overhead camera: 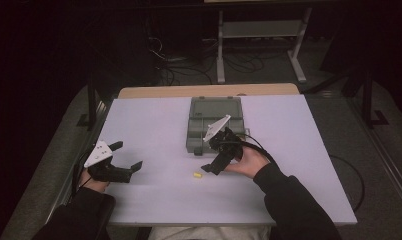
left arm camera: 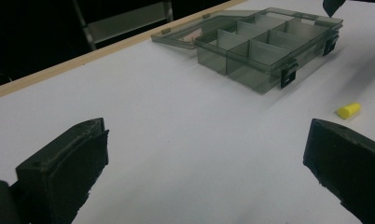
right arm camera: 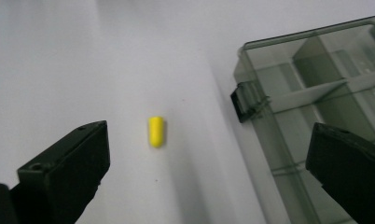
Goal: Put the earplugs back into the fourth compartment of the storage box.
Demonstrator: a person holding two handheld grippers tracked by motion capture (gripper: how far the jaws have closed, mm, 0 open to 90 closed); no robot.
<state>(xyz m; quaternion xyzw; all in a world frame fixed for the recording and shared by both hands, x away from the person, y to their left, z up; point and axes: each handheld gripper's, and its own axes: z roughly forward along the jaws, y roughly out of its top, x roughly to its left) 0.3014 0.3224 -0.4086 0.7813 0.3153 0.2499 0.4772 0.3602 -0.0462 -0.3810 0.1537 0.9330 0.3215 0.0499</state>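
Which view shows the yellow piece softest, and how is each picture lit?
Right gripper view: the yellow piece is slightly soft, the compartment box too. Left gripper view: sharper, the box casting a faint shadow on the bright table. High view: the table is lit while the surroundings fall into darkness.

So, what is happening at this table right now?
A person holds a hand-held gripper in each hand over a white table. The right hand-held gripper is open and hangs just above a small yellow plug, which lies loose on the table near an open, grey compartment box. It appears about to pick the plug up. The left hand-held gripper is also open and holds nothing, off to the left side. The compartments that can be seen look empty.
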